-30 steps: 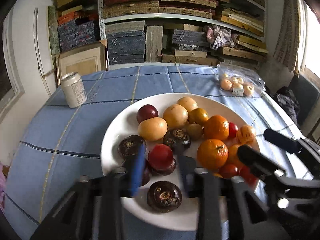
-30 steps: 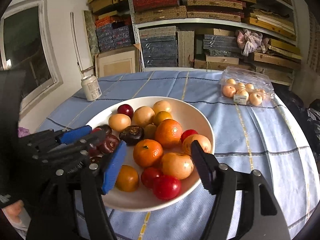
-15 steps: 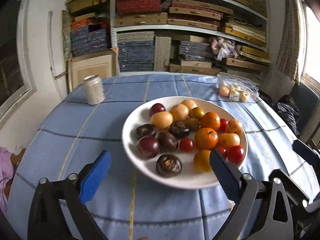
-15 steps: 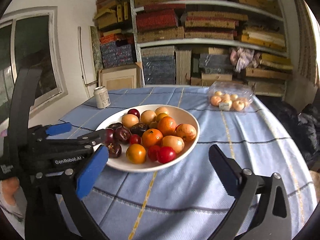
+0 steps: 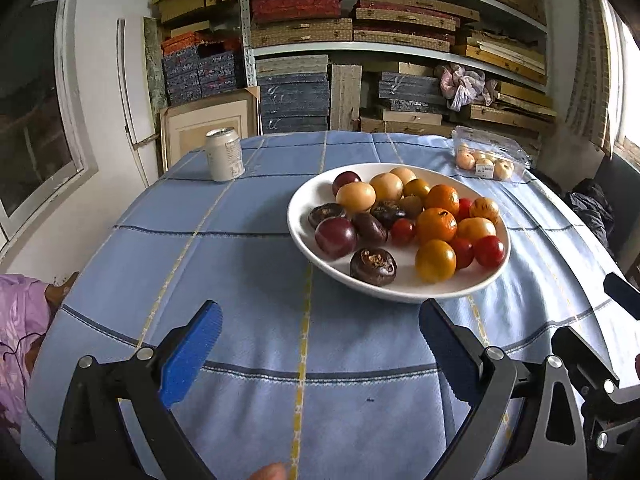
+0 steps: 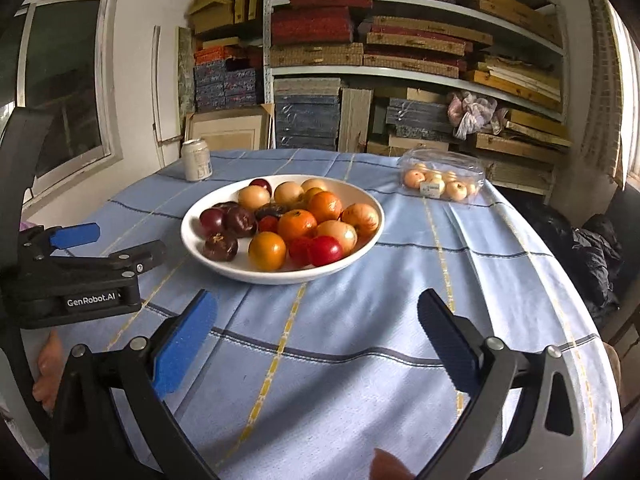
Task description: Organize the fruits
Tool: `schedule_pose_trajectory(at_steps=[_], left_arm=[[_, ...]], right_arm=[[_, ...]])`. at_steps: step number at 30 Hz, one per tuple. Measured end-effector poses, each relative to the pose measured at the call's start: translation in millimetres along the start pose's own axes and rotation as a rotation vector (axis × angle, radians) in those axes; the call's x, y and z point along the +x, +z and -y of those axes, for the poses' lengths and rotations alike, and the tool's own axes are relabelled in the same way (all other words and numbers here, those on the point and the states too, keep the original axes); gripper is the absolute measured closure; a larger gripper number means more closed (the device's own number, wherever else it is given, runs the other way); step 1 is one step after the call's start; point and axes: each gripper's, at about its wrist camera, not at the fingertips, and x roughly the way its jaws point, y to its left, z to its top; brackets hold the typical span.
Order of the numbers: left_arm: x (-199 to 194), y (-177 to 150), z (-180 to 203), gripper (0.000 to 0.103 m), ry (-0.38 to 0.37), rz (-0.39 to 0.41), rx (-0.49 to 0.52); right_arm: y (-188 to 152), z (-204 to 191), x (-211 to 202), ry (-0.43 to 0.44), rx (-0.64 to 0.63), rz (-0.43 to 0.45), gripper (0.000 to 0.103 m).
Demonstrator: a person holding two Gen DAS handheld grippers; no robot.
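left gripper point(image 5: 318, 344): jaws wide, empty | right gripper point(image 6: 316, 334): same | right view only: left gripper's label | bowl point(image 5: 304, 236) on counter point(image 5: 248, 264)

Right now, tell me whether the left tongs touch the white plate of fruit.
Apart. The left wrist view shows the open left tongs short of the white plate, blue tablecloth between them.

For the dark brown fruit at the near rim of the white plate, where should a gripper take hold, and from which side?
Grip the dark brown fruit across its round middle, coming from above and the near side. It sits apart at the white plate edge with bare plate on both flanks, so the fingers probably fit. The left gripper is open and nearest.
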Motion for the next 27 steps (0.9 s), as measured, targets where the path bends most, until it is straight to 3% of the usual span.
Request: schedule_pose_trajectory(at_steps=[18, 27], left_arm=[[-10, 1, 1, 0.004, -0.014, 0.018, -0.011], [-18, -1, 7, 0.004, -0.016, 0.08, 0.025]], right_arm=[[-2, -2, 5, 0.006, 0.005, -0.016, 0.004], [-3, 1, 7, 0.003, 0.011, -0.012, 0.004]])
